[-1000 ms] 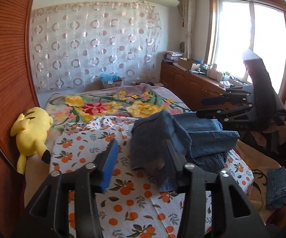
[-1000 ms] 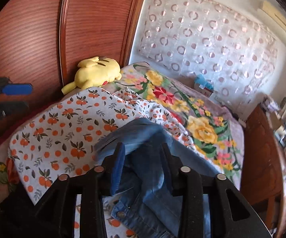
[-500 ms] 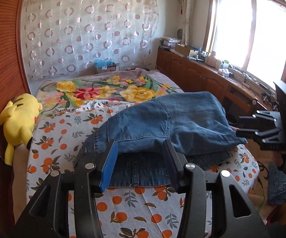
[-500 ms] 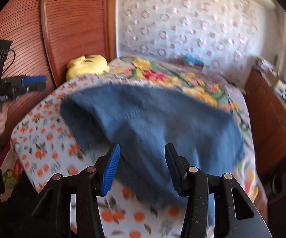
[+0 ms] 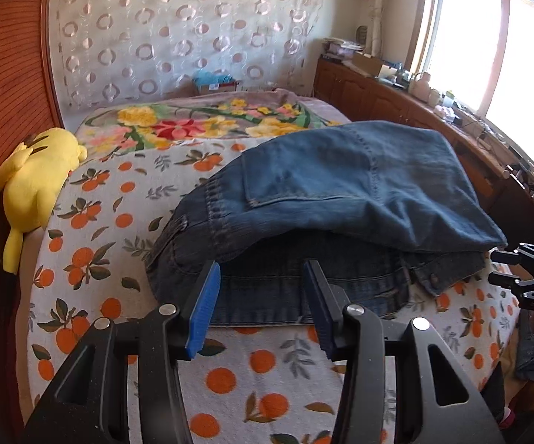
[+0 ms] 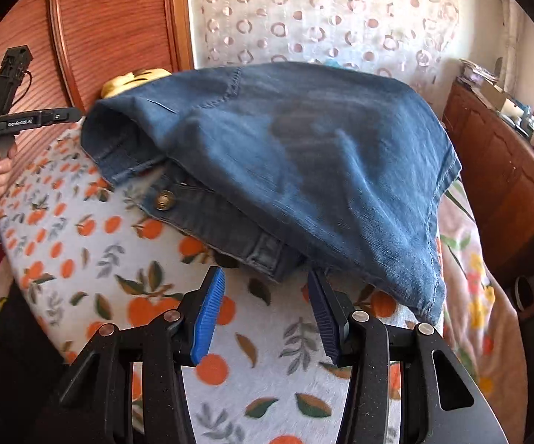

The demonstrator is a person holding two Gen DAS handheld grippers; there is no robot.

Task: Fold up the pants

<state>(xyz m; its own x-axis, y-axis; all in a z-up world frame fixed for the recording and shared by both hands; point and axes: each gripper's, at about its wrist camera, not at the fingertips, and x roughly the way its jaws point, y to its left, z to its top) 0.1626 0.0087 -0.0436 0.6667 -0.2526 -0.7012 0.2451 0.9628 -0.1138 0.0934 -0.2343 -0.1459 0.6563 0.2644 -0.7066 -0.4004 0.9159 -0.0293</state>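
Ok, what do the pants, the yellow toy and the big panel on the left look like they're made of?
The pants look like blue denim: faded, matte, with pale topstitching, a back pocket and a metal button. The yellow toy looks like soft plush, fuzzy and matte. The panel looks like reddish wood or wood veneer with fine horizontal ribs and a slight sheen; I can't tell which.

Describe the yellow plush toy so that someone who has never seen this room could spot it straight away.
Start at the bed with the orange-print sheet, and follow its edge to the reddish wooden wall panel. The yellow plush toy lies there against the panel, well apart from the folded jeans. It is the only solid bright yellow, stuffed thing on the bed, with dark-tipped ears.
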